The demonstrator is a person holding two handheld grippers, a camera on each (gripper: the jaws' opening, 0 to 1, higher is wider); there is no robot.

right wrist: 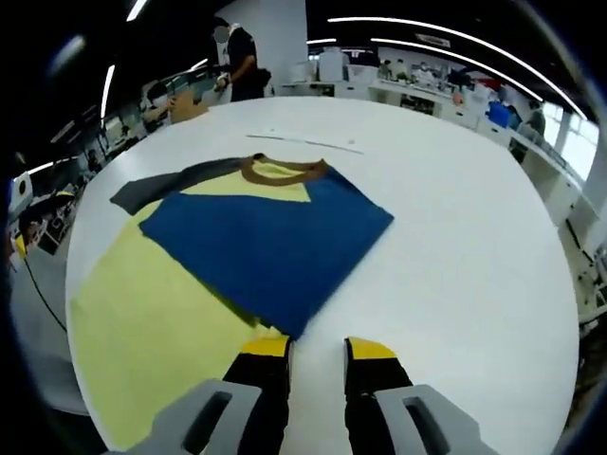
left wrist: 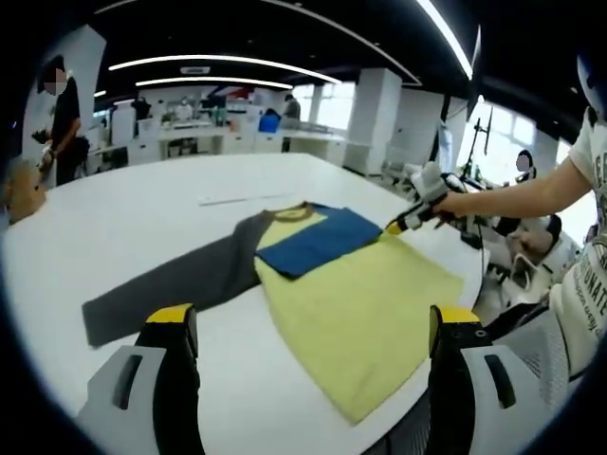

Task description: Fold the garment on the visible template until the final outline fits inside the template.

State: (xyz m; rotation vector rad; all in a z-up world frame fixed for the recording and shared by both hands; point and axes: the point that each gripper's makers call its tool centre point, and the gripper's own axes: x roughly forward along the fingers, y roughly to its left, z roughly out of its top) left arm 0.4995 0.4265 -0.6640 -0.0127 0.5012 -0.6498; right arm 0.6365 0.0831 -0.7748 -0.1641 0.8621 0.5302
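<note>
A long-sleeved shirt lies flat on the white table [left wrist: 171, 199]. Its yellow body [left wrist: 360, 303] reaches toward the near table edge, and its grey sleeve [left wrist: 171, 284] stretches out to the left. The blue sleeve [left wrist: 318, 242] is folded across the chest below the brown collar [left wrist: 296, 212]. My left gripper [left wrist: 313, 322] hovers open and wide over the shirt's lower hem, holding nothing. My right gripper [left wrist: 396, 226] rests at the shirt's right edge. In the right gripper view, the right gripper [right wrist: 317, 349] stands open just off the blue sleeve [right wrist: 266, 237]'s cuff corner, bare table between its jaws.
A thin pale strip [left wrist: 237, 199] lies on the table beyond the collar. A person [left wrist: 64, 114] stands at the far table edge. The hand and arm [left wrist: 512, 194] holding the right gripper come in from the right. Desks and chairs crowd the room behind.
</note>
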